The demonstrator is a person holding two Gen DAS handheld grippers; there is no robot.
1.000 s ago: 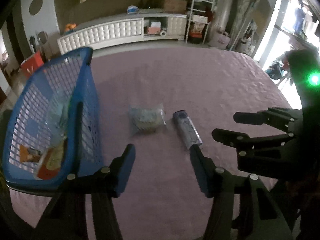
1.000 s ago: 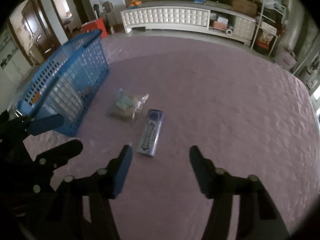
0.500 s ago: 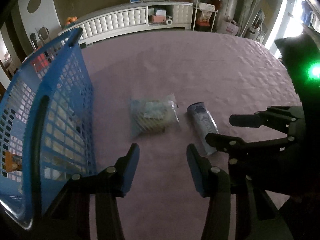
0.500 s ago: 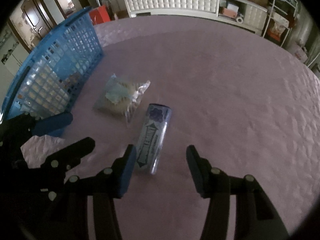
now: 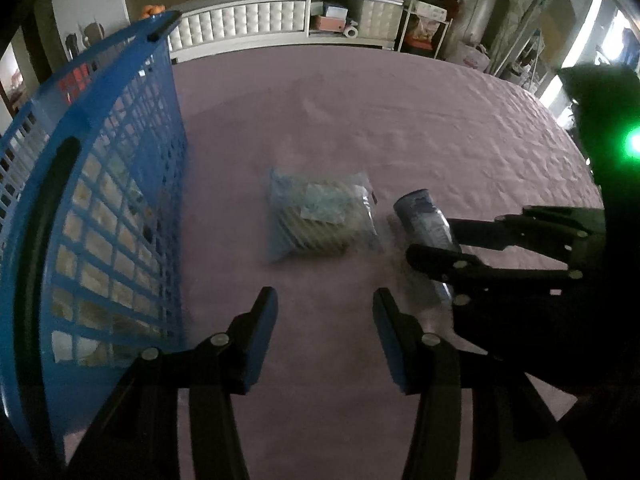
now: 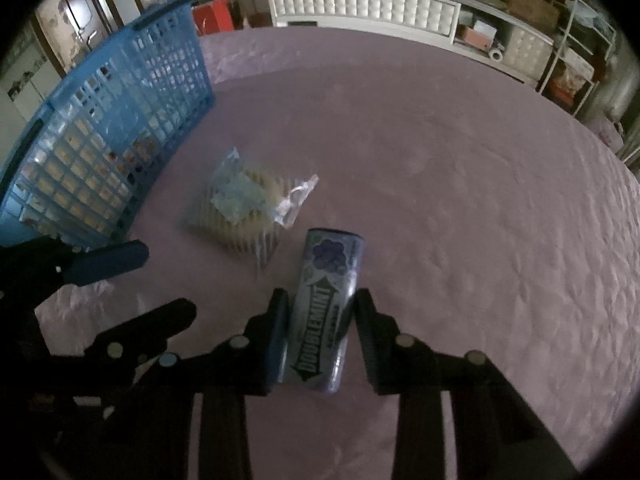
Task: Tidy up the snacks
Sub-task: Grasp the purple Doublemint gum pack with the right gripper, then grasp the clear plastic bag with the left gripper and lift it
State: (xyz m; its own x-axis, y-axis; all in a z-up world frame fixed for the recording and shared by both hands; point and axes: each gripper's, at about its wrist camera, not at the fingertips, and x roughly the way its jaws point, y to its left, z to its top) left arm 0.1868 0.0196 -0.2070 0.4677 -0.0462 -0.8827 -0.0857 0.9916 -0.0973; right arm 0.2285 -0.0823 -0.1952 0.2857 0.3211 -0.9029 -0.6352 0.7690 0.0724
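A purple Doublemint tube (image 6: 330,264) lies on the mauve cloth (image 6: 460,200). My right gripper (image 6: 321,297) has it between its jaws, which are closing, and both pads touch its sides. In the left wrist view the same tube (image 5: 418,210) sits inside the right gripper (image 5: 430,240). A clear packet of biscuits (image 5: 320,216) lies just left of the tube and ahead of my left gripper (image 5: 324,296), which is open and holds nothing. From the right wrist, the packet (image 6: 244,208) lies beyond the left gripper (image 6: 168,280).
A blue lattice basket (image 5: 120,160) with snack packs inside stands at the left, close to my left gripper; its wall (image 6: 120,92) rises beside the biscuits. A white padded cabinet (image 5: 248,28) and shelves stand beyond the cloth's far edge.
Both grippers have come down closer to the cloth. The right gripper's jaws moved over the tube and narrowed onto its sides. The left gripper drew nearer to the biscuit packet.
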